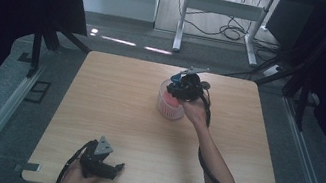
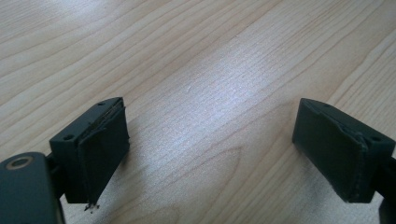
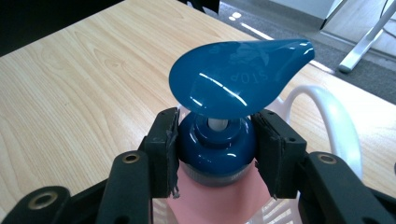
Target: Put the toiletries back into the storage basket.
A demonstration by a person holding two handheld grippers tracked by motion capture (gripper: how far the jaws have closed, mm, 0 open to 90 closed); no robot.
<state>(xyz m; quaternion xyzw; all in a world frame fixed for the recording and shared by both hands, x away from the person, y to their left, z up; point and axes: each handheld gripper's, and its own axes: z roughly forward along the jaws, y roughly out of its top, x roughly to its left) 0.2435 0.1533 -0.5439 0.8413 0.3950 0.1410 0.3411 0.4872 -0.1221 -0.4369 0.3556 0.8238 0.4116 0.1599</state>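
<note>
The right gripper (image 3: 217, 149) is clenched on the dark blue collar (image 3: 217, 144) of a pump bottle (image 3: 219, 196), one black jaw pressed to each side just under the flat blue pump head (image 3: 238, 77). Gripping at the collar rather than the head looks deliberate: it gives a firm round seat for the pads and leaves the spring-loaded head free, so the bottle can be lifted or steadied without dosing anything out. The bottle's pink body stands upright inside a white see-through basket (image 3: 327, 121), whose curved rim arcs past the right-hand jaw. In the high view the basket (image 1: 163, 102) sits on the bench (image 1: 111, 113) toward the far edge, a little right of its middle, with the right gripper (image 1: 183, 88) coming down on it from the near right, the forearm stretched across the wood.

Raised lettering on the pump head reads "STOP", seen upside down from the gripper's side, with what seems a second word beside it too glossy to make out; no brand name or label can be read on the pink body.

The left gripper (image 1: 112, 169) is released, its jaws spread wide in its own view with nothing but bare wood grain between the pads (image 2: 100, 154). It rests near the front edge of the bench, toward the front left corner and well apart from the basket, probably parked there until a second hold is wanted
</note>
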